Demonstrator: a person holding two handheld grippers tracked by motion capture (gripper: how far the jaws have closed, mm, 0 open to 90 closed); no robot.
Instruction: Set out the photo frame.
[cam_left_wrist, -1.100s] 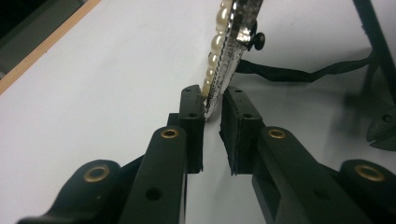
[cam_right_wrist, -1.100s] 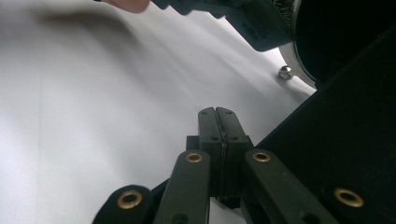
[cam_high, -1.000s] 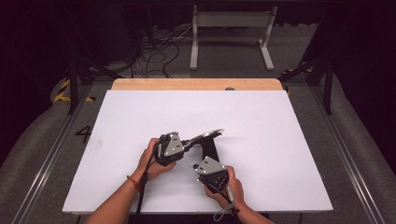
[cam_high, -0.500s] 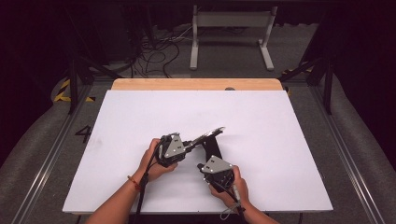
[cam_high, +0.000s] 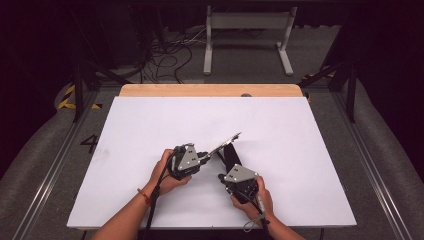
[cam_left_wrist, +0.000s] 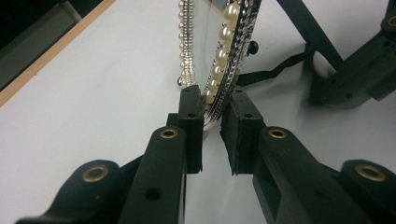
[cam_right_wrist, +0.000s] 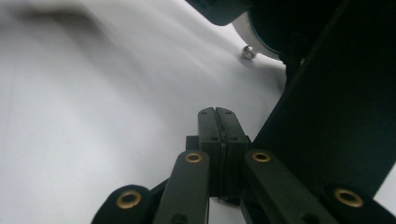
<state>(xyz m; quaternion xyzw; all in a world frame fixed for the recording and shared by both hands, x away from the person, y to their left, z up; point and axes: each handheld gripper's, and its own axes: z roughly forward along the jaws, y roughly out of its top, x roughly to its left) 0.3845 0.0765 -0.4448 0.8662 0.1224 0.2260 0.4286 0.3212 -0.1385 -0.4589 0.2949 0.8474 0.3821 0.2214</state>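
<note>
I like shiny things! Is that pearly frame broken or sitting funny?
It doesn't look broken. The pearl-edged frame is tilted up off the white table, because the left gripper pinches its rim. Its black stand hangs underneath. The right gripper is shut beside it, holding nothing.

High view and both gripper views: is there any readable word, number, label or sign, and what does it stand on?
"4": a dark numeral on the grey floor left of the white table, in the high view.
Pearl-edged picture frame: no writing.
Left gripper and right gripper: no label.
</note>
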